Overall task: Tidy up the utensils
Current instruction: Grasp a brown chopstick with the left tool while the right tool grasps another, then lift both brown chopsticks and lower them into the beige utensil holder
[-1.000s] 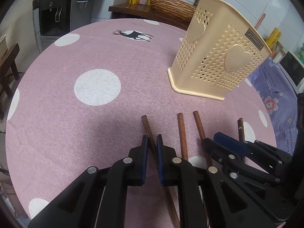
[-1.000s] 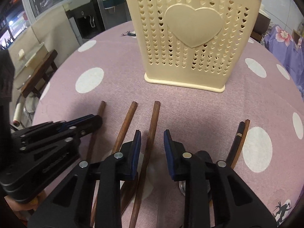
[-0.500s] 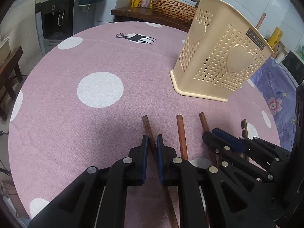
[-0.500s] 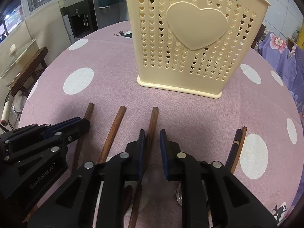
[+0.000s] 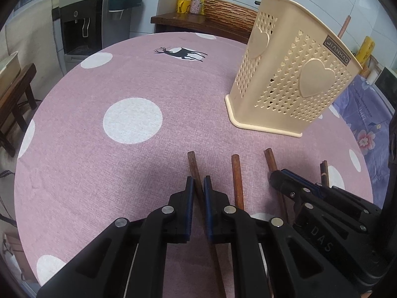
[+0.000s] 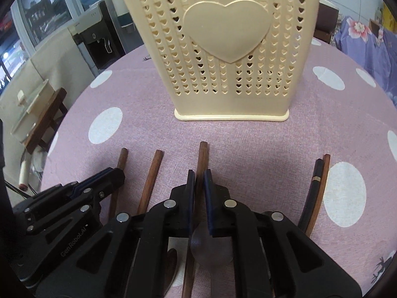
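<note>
A cream perforated utensil holder with heart panels stands upright on the pink polka-dot tablecloth; it also shows in the right wrist view. Three wooden-handled utensils lie side by side in front of it. My left gripper is shut on the leftmost wooden handle. My right gripper is shut on the rightmost wooden handle. The middle handle lies free between them. A dark pair of chopsticks lies at the right.
The round table's edge curves at the left, with a wooden stool and a water dispenser beyond. A sideboard with a wicker basket stands behind. A floral purple cloth lies at the right.
My right gripper closed from open onto the rightmost wooden handle. Both grippers rose a little with the handles. The left gripper stayed shut on its handle.
</note>
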